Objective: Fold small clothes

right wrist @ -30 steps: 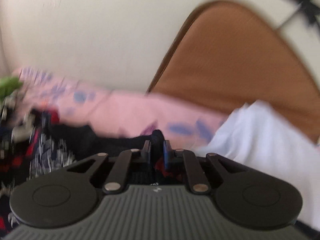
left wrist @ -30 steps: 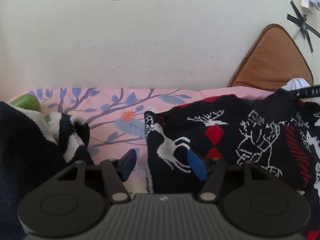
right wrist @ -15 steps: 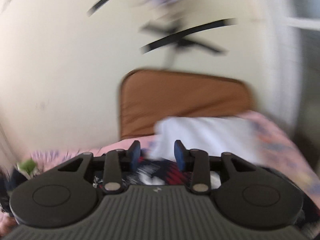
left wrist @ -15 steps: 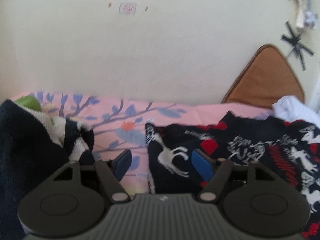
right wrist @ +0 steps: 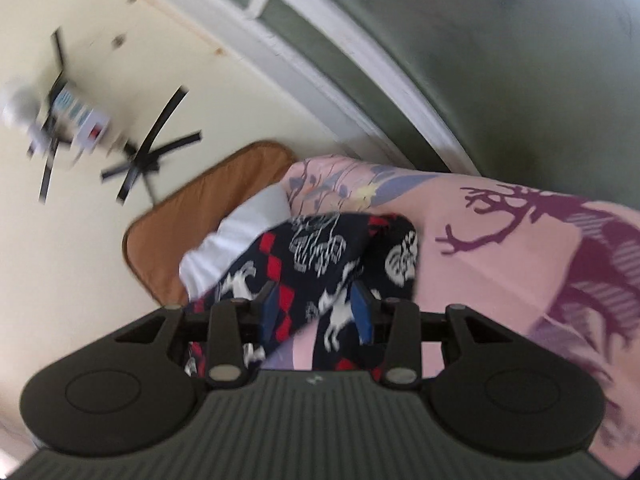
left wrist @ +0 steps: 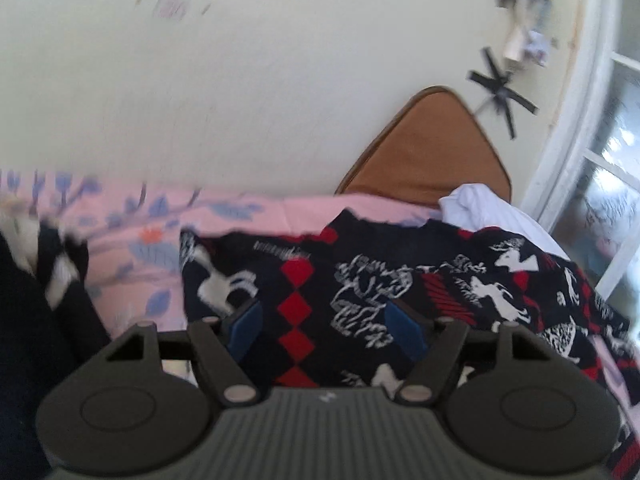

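Both grippers stood wide, holding nothing: the left gripper (left wrist: 326,326) and right gripper (right wrist: 316,312) hovered over the patterned sweater (left wrist: 360,280) spread on the pink sheet (left wrist: 132,236). Probably between folds; next, pinch an edge.

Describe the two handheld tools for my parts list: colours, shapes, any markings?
Both match. The left tool and right tool each have a dark grey ribbed body, two round side discs, black finger arms with silver pivot pins, blue pads and a small white logo. No cables or sleeves show.
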A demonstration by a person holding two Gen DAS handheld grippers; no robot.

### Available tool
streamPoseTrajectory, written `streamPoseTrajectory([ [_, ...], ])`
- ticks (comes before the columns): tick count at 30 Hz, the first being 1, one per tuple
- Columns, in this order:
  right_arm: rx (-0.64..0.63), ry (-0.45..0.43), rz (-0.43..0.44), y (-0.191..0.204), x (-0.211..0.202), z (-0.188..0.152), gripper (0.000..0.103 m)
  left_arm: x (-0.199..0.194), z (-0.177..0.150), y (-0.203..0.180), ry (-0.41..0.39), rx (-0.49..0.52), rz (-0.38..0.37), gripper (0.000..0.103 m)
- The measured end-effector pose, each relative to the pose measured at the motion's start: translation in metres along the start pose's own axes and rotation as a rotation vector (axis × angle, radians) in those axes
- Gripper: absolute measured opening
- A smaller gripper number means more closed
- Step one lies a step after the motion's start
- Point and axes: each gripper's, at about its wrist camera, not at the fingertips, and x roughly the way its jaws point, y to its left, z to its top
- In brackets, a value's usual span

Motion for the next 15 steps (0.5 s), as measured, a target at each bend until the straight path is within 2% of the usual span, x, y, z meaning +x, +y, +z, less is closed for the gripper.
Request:
streamPoseTrajectory([
  [3, 0.074, 0.004, -0.038, -0.015, 0.027, 0.012, 0.044, 0.006, 0.001, 0.021, 0.033, -0.109, -0.009, 0.068],
  [6, 0.148, -0.002, -0.002, -0.030, 0.051, 0.021, 0.042, 0.005, 0.000, 0.024, 0.028, -0.114, -0.010, 0.068],
  [7, 0.159, -0.012, 0.002, -0.031, 0.056, 0.024, 0.037, 0.005, 0.000, 0.022, 0.027, -0.104, -0.005, 0.068],
  [8, 0.162, -0.020, -0.011, -0.029, 0.058, 0.026, 0.017, 0.003, 0.001, 0.020, 0.023, -0.097, -0.005, 0.068],
  [9, 0.151, -0.033, -0.015, -0.023, 0.058, 0.028, 0.010, 0.002, 0.001, 0.020, 0.014, -0.097, -0.011, 0.068],
  [11, 0.072, -0.070, 0.033, 0.003, 0.048, 0.029, 0.010, -0.003, 0.004, 0.023, -0.011, -0.115, -0.028, 0.069],
  [15, -0.372, -0.116, 0.136, 0.122, 0.022, 0.007, 0.010, -0.021, 0.012, 0.037, -0.083, -0.200, -0.087, 0.069],
])
